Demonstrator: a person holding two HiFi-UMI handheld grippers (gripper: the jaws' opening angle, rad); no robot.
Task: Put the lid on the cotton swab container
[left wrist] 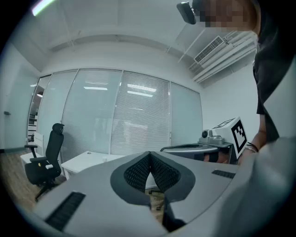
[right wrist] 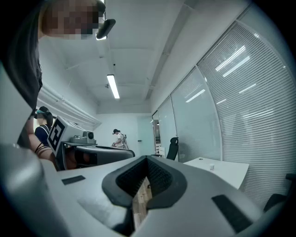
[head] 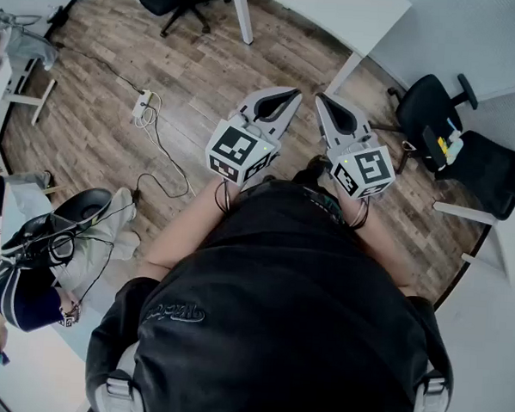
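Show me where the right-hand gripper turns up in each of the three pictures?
Head view: the right gripper sits upper centre-right, shut, beside the left gripper.
Left gripper view: the right gripper lies side-on at mid-right, its marker cube behind.
Right gripper view: the right gripper shows only its own shut jaws, bottom centre.
Shared landmark: the white desk ahead.

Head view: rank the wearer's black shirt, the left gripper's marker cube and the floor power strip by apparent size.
1. Black shirt, largest, though nearest the camera.
2. Marker cube.
3. Power strip, smallest.
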